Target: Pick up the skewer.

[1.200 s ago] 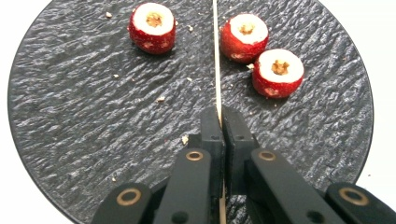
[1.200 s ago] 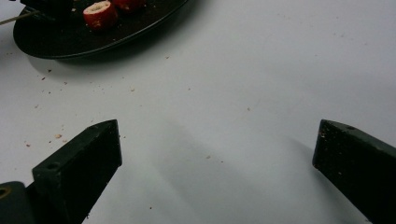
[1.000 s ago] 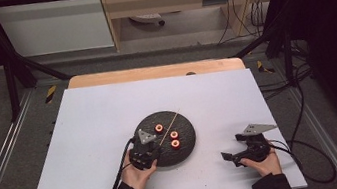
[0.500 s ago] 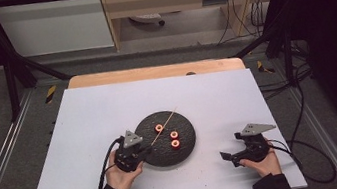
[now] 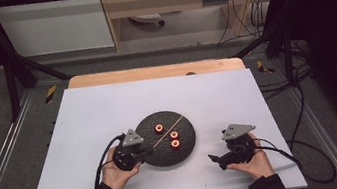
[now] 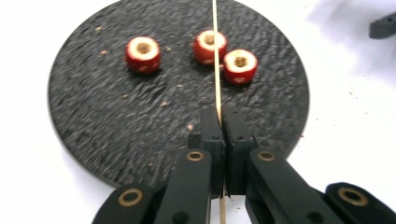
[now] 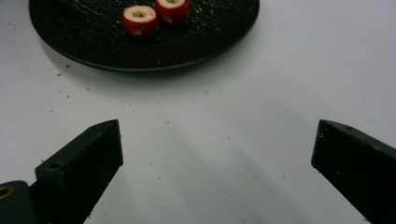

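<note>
Skewer (image 6: 216, 56) in left gripper (image 6: 219, 122), over plate (image 6: 93, 126)

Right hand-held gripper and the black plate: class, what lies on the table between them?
In the right gripper view, bare white table with a few crumbs lies between the open right hand-held gripper and the black plate.

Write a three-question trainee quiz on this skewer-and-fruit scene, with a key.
1. True or false: the left gripper is shut on the skewer.
2. How many fruit pieces lie on the black plate?
3. The right gripper is: A) shut on a fruit piece, B) open over the white table, C) gripping the plate.

Key: 1 true; 2 three; 3 B.
</note>
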`<state>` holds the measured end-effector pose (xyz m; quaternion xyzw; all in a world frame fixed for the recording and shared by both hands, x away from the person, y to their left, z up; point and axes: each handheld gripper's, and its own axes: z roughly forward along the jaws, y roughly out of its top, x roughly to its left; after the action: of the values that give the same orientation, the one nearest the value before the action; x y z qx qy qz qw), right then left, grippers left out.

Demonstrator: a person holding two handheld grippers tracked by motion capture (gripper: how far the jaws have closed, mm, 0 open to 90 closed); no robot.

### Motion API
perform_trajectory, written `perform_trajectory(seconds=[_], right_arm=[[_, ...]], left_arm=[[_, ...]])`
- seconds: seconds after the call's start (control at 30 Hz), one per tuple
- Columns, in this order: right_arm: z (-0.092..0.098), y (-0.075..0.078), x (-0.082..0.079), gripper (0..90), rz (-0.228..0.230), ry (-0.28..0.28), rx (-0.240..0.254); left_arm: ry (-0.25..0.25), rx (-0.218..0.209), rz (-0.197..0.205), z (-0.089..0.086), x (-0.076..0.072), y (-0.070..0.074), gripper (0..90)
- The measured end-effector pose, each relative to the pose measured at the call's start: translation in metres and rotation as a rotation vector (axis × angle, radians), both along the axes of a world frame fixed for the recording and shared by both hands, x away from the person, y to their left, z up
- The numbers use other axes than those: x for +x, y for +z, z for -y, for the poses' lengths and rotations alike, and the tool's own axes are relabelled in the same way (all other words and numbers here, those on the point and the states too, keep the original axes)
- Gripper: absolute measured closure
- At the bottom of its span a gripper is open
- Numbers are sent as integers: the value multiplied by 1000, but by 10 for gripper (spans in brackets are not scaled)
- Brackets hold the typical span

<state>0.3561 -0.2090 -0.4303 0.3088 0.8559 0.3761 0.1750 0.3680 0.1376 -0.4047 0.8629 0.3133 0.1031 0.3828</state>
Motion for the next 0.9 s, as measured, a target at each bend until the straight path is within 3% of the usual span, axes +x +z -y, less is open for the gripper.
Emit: perform_trajectory(seconds=[0.3,0.63,0.9], right_arm=[[-21,20,-4,83,99,97,-97],[-30,22,-9,160,158,172,-178],[-35,20,-12,274,243,264,-249]], left_arm=[[-90,49,-4,23,1,7,883],[-192,115,-6,58,-2,13,883],[-264,160,-9,81,-7,13,883]])
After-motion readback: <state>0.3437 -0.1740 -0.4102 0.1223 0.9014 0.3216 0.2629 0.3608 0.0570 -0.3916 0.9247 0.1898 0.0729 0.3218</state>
